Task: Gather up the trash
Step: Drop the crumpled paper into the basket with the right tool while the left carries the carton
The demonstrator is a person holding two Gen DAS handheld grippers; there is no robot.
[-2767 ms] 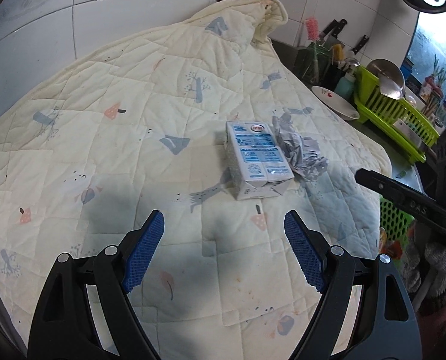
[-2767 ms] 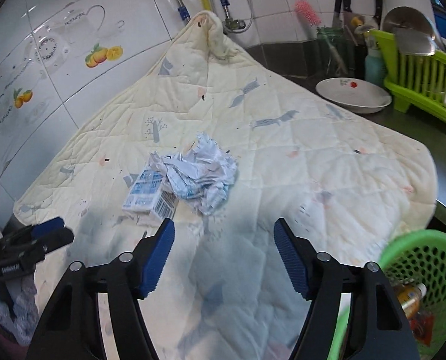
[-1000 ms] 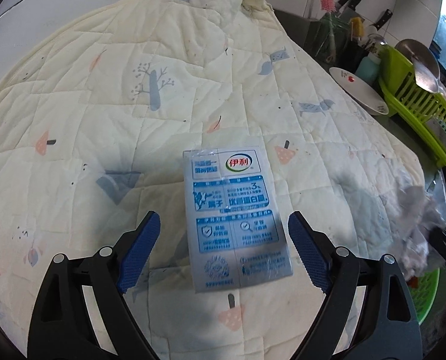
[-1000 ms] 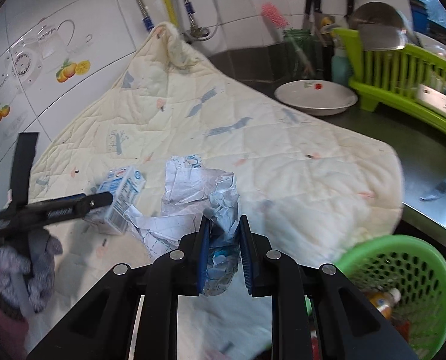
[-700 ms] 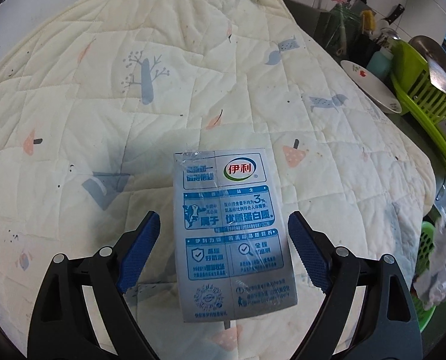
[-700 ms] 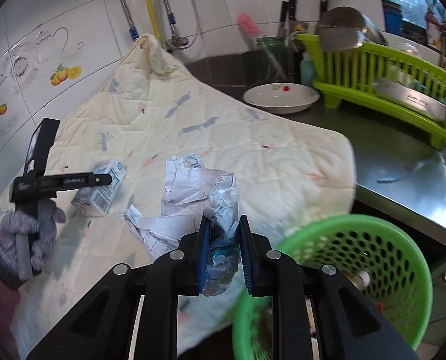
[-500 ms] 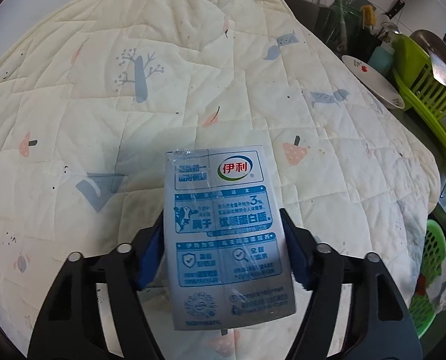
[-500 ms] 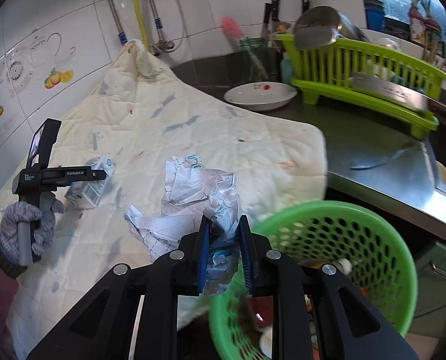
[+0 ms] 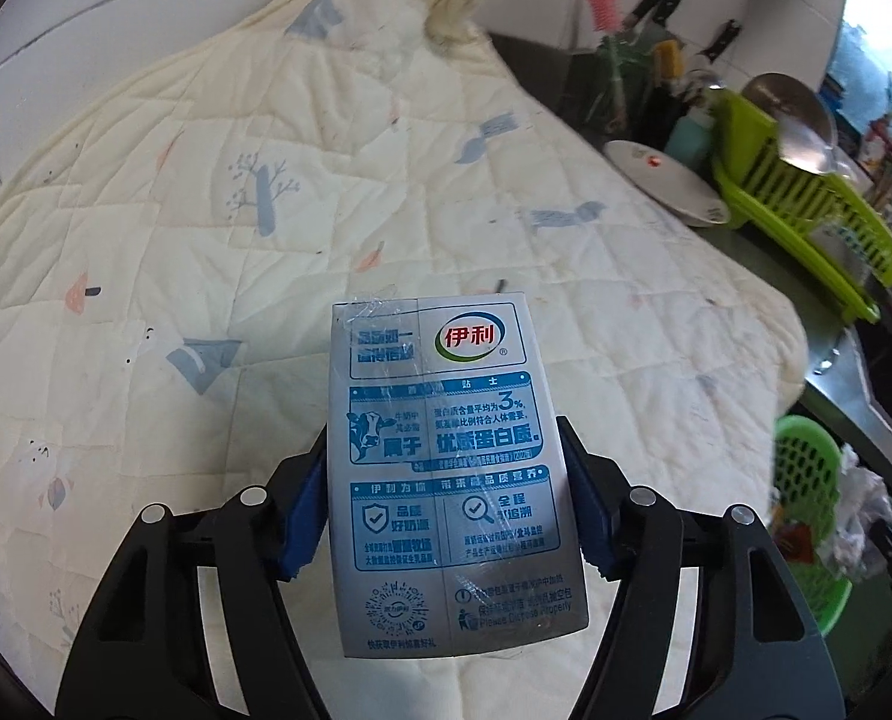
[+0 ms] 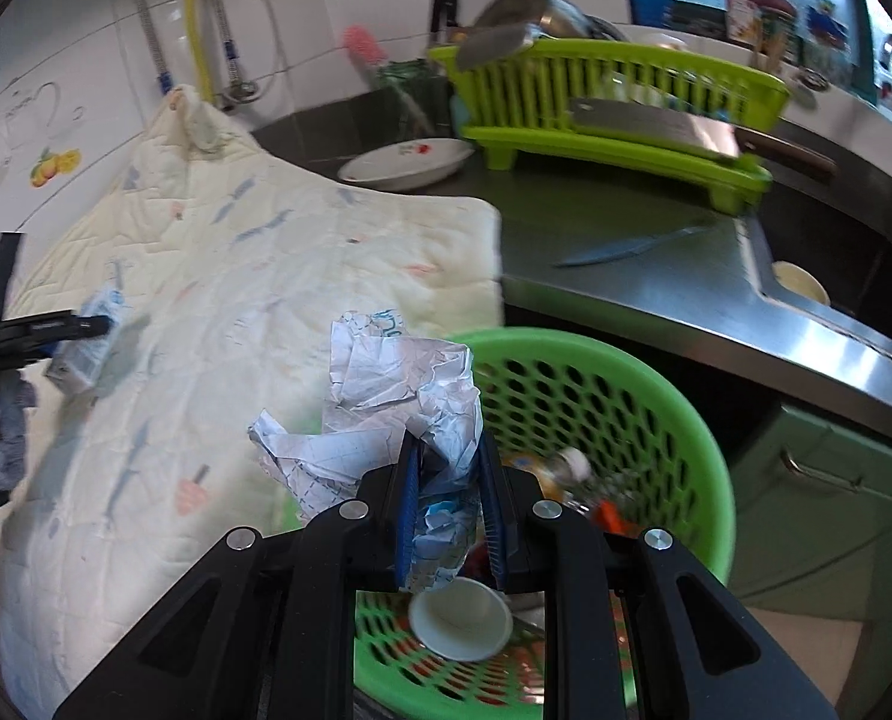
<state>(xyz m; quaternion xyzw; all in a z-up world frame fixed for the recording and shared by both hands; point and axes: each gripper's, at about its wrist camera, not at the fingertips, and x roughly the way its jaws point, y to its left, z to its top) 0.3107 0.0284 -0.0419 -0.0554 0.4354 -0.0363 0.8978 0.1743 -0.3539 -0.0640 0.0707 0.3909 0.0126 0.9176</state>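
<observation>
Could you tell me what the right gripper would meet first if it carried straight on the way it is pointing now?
Probably the green basket: the right gripper, shut on crumpled paper, points down over its rim, though depth is uncertain.

The right tongs (image 10: 446, 507) clamp a crumpled white sheet of printed paper (image 10: 386, 402) above the round green perforated plastic basket (image 10: 655, 420), which holds a white cup (image 10: 460, 618) and sits just off the front edge of the steel surface (image 10: 655, 294), beside the cream quilted cloth (image 10: 236, 300).
</observation>
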